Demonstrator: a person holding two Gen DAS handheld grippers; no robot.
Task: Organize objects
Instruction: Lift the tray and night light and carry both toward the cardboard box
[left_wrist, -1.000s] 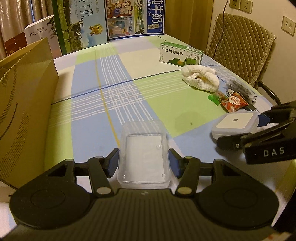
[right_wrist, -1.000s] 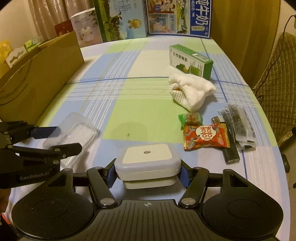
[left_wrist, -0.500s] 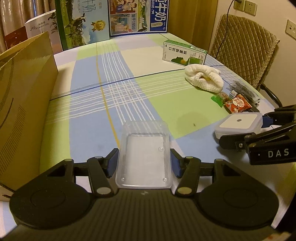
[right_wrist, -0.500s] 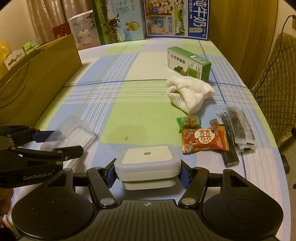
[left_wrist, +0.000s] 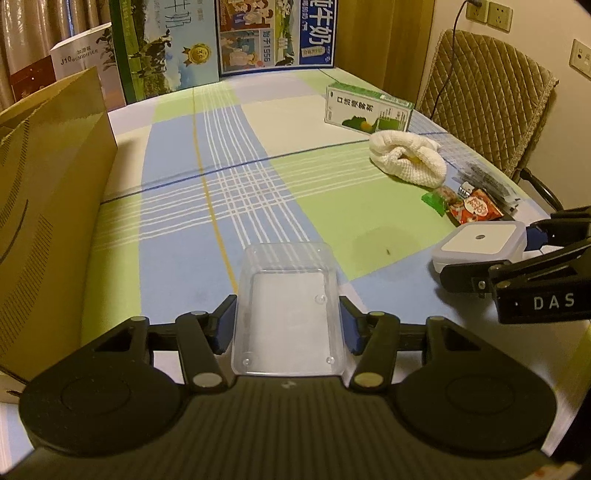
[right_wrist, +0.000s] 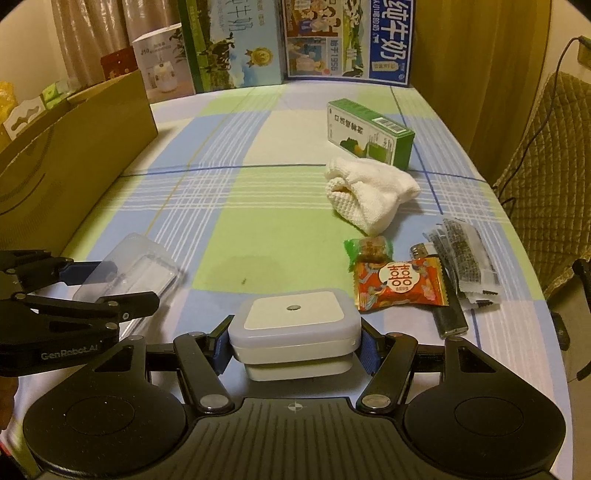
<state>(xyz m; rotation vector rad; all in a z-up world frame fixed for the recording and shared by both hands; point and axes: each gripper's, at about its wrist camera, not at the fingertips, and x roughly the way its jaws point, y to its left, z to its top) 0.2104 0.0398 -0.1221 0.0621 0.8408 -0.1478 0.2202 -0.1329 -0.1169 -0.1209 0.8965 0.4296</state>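
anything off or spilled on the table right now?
One thing: a dark, damp-looking patch with a small speck on the green square of the tablecloth, just ahead of the white box in the right claw. It could be a spill or stain. The snack packets lie loose, nothing broken.

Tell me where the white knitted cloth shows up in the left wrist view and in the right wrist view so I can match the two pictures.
Left wrist view: the white knitted cloth lies upper right on the table, just in front of the green carton.
Right wrist view: the cloth lies right of centre, above the snack packets.
Shared landmark: the green carton, right behind the cloth in both views.
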